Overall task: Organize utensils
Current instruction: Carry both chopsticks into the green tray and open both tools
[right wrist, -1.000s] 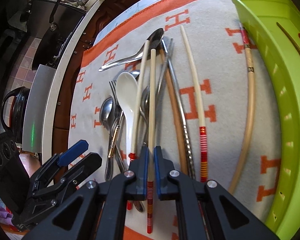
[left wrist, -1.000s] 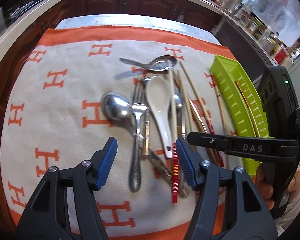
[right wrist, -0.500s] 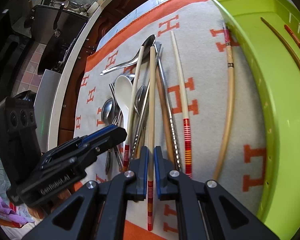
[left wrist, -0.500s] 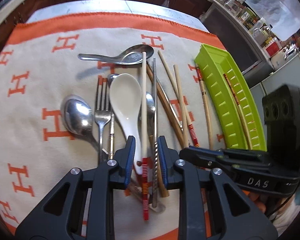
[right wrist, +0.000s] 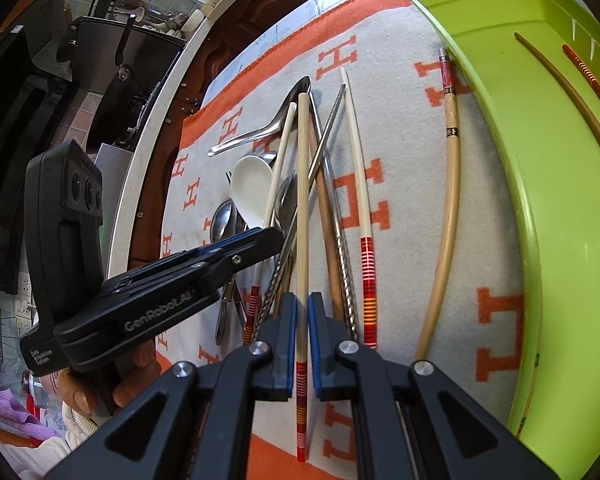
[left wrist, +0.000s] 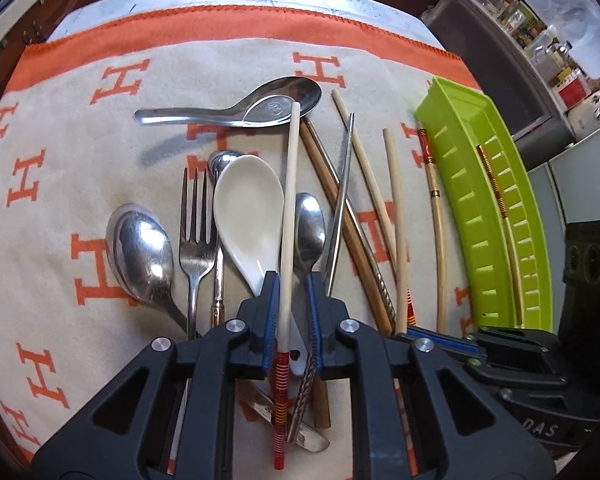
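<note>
My left gripper hovers low over a pile of utensils on the orange-and-cream cloth. Its blue pads stand narrowly apart around a cream chopstick with a red-striped end. The chopstick lies against the left pad, and a small gap shows on its right. My right gripper is shut on a second cream chopstick with a red-striped end, which points away over the pile. A white ceramic spoon, steel spoons, a fork and loose chopsticks lie around them.
A lime-green slotted tray lies along the cloth's right side with two chopsticks inside. A hand holds the left gripper's handle. Counter edge, cabinets and a stove lie beyond the cloth on the left.
My left gripper moved forward over the pile, and its jaws narrowed from wide open to close around the cream chopstick. My right gripper stayed shut on its chopstick.
</note>
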### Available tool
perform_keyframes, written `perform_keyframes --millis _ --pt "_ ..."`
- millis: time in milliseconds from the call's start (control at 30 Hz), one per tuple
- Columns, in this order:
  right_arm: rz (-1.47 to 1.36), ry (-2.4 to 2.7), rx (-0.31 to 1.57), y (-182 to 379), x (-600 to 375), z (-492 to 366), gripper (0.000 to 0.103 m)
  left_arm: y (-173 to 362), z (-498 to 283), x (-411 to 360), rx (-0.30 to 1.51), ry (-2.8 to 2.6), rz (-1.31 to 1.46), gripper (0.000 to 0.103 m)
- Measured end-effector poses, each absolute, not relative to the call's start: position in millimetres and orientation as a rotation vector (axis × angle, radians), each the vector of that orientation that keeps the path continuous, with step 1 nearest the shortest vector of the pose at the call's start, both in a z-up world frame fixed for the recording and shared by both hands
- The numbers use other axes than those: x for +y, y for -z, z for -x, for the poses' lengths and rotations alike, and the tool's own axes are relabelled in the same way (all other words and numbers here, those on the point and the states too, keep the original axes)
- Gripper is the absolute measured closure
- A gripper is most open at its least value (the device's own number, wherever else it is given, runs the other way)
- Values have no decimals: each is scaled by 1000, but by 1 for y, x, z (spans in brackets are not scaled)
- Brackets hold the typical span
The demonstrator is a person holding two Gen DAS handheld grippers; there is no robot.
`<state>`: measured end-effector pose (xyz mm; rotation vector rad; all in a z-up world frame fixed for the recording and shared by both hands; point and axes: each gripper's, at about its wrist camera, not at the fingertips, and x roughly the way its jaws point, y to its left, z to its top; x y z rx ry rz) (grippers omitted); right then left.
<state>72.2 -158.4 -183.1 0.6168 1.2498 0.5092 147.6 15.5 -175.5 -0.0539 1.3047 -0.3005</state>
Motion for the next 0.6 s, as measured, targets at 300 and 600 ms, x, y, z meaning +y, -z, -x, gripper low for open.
perform_keyframes --millis 300,600 --pt "-640 -516 1221 177 -166 -68 97 175 -149 19 1322 278 126 100" --pt "-662 -518 1166 159 -184 -60 97 138 -131 18 1310 364 271 100"
